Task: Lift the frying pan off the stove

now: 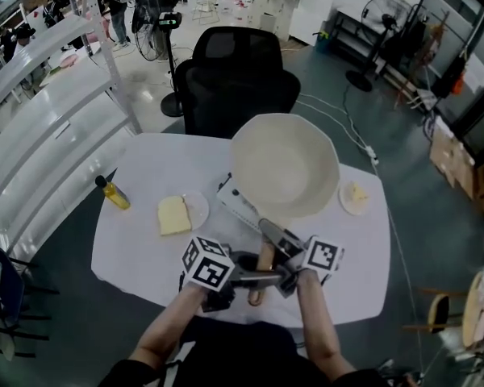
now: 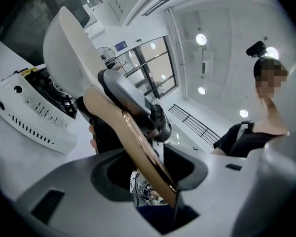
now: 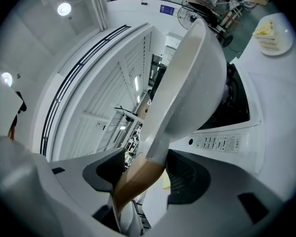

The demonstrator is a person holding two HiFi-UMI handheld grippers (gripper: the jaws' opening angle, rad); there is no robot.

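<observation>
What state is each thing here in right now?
frying pan: empty, held up above the stove.
stove: on the table, burner uncovered.
left gripper: jaws shut on the pan's wooden handle.
right gripper: jaws shut on the handle nearer the pan.
oil bottle: upright, cap on.

My two forearms come up from the bottom edge of the head view, bare and close together, the left forearm (image 1: 171, 322) angled in from lower left and the right forearm (image 1: 319, 333) nearly upright. Both tools point level and meet nose to nose at lower centre. My left tool (image 1: 240, 279) and my right tool (image 1: 289, 271) each clamp the pan handle (image 1: 264, 258) from opposite sides.
</observation>
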